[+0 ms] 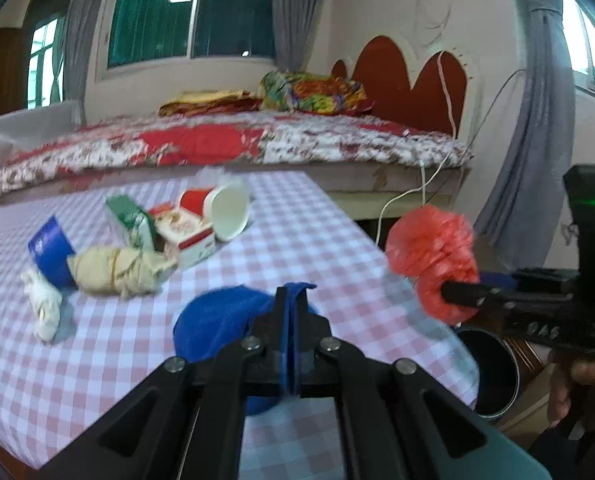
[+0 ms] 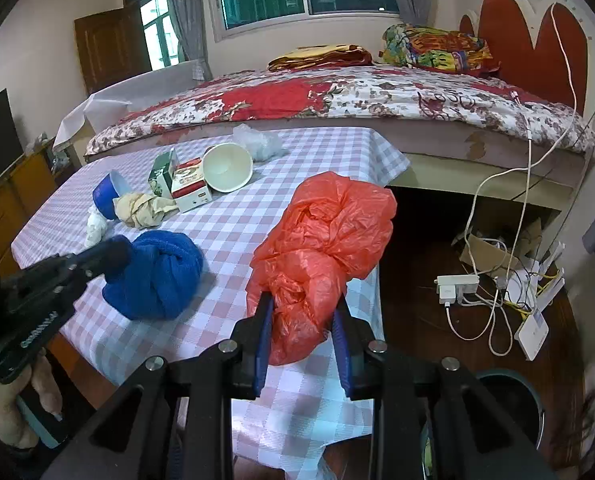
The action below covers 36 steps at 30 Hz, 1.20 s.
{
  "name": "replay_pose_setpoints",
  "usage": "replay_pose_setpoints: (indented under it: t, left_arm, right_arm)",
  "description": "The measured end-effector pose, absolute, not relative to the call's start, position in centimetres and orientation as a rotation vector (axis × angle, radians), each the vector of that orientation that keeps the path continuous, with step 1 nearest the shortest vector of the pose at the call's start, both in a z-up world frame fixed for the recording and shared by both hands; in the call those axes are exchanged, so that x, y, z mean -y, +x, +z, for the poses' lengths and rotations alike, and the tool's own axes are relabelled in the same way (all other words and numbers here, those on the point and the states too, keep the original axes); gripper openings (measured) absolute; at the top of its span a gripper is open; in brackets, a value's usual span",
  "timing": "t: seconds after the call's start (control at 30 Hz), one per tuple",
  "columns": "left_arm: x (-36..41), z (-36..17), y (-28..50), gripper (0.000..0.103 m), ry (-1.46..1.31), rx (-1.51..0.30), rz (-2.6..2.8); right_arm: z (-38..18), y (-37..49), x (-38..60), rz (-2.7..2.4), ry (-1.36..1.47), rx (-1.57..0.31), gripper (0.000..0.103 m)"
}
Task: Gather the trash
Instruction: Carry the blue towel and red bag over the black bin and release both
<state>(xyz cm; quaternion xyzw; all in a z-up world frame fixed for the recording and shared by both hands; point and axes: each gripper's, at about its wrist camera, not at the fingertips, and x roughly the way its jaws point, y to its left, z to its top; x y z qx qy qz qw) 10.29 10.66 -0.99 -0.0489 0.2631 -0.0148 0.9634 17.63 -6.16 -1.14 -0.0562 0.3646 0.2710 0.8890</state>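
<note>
While the labels blur: no brand or writing on the cartons can be read
Far left: blue cup (image 2: 106, 194); beige wad (image 2: 143, 209); green carton (image 2: 162, 172); red-white box (image 2: 188, 189); paper cup (image 2: 227, 167), all on the checked counter (image 2: 233, 232)
Left gripper (image 1: 292, 300): fingers clenched on the blue cloth (image 2: 155, 276), which rests on the counter
Right gripper (image 2: 302, 316): fingers grasping the red plastic bag (image 2: 325, 232) above the counter's right edge
Far right: dark bin (image 2: 513, 404) on the floor

My left gripper (image 1: 293, 300) is gripping the cloth (image 2: 153, 276) on the counter (image 2: 233, 220); my right gripper (image 2: 303, 320) is holding the bag (image 2: 321, 240) rightward (bed (image 2: 337, 100) lying behind).
</note>
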Motion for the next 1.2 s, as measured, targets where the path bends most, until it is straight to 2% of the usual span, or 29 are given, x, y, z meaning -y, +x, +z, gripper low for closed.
replay_pose_setpoints:
  t: [0.13, 0.17, 0.2, 0.23, 0.27, 0.3, 0.33, 0.37, 0.4, 0.43, 0.5, 0.6, 0.97, 1.2]
  left_arm:
    - [-10.4, -1.6, 11.5, 0.002, -0.105, -0.573, -0.02]
    - [-10.5, -2.1, 11.6, 0.011, -0.099, -0.584, 0.0]
    - [-10.5, -2.7, 11.6, 0.035, -0.092, -0.604, 0.025]
    - [-10.5, -3.3, 11.6, 0.051, -0.091, -0.621, 0.038]
    - [-10.5, -3.9, 11.6, 0.072, -0.09, -0.637, 0.056]
    - [-10.5, -4.3, 11.5, 0.073, -0.088, -0.64, 0.061]
    - [-10.3, -4.8, 11.6, 0.073, -0.081, -0.648, 0.055]
    - [-10.2, -5.2, 11.8, 0.067, -0.071, -0.662, 0.053]
    - [-10.2, -5.6, 11.9, 0.038, -0.066, -0.671, 0.05]
    - [-10.4, -5.6, 11.9, 0.027, -0.075, -0.665, 0.045]
    - [-11.1, -5.1, 11.7, 0.017, -0.093, -0.646, 0.044]
    - [-12.2, -3.6, 11.3, 0.014, -0.113, -0.59, 0.056]
    - [-18.7, 1.7, 10.0, 0.015, -0.218, -0.463, 0.095]
    - [-21.6, 1.9, 9.8, 0.015, -0.231, -0.471, 0.154]
  right_arm:
    - [-1.0, 17.5, 6.5, 0.558, -0.112, -0.76, 0.03]
    - [-1.0, 17.4, 6.6, 0.557, -0.113, -0.76, 0.03]
    - [-1.0, 17.2, 6.6, 0.56, -0.117, -0.761, 0.03]
    - [-1.1, 17.1, 6.7, 0.561, -0.122, -0.763, 0.03]
    - [-1.2, 17.1, 6.7, 0.559, -0.128, -0.765, 0.03]
    - [-1.3, 17.1, 6.7, 0.558, -0.129, -0.768, 0.03]
    - [-1.5, 17.1, 6.7, 0.557, -0.128, -0.773, 0.03]
    - [-1.7, 17.1, 6.8, 0.556, -0.125, -0.776, 0.03]
    - [-1.9, 17.1, 6.8, 0.555, -0.122, -0.78, 0.03]
    - [-2.0, 17.2, 6.8, 0.555, -0.121, -0.784, 0.03]
    - [-2.0, 17.1, 6.7, 0.555, -0.125, -0.786, 0.03]
    - [-1.9, 17.1, 6.7, 0.555, -0.129, -0.781, 0.03]
    - [-1.2, 17.3, 5.9, 0.574, -0.118, -0.761, 0.03]
    - [-1.7, 17.5, 5.7, 0.581, -0.109, -0.772, 0.03]
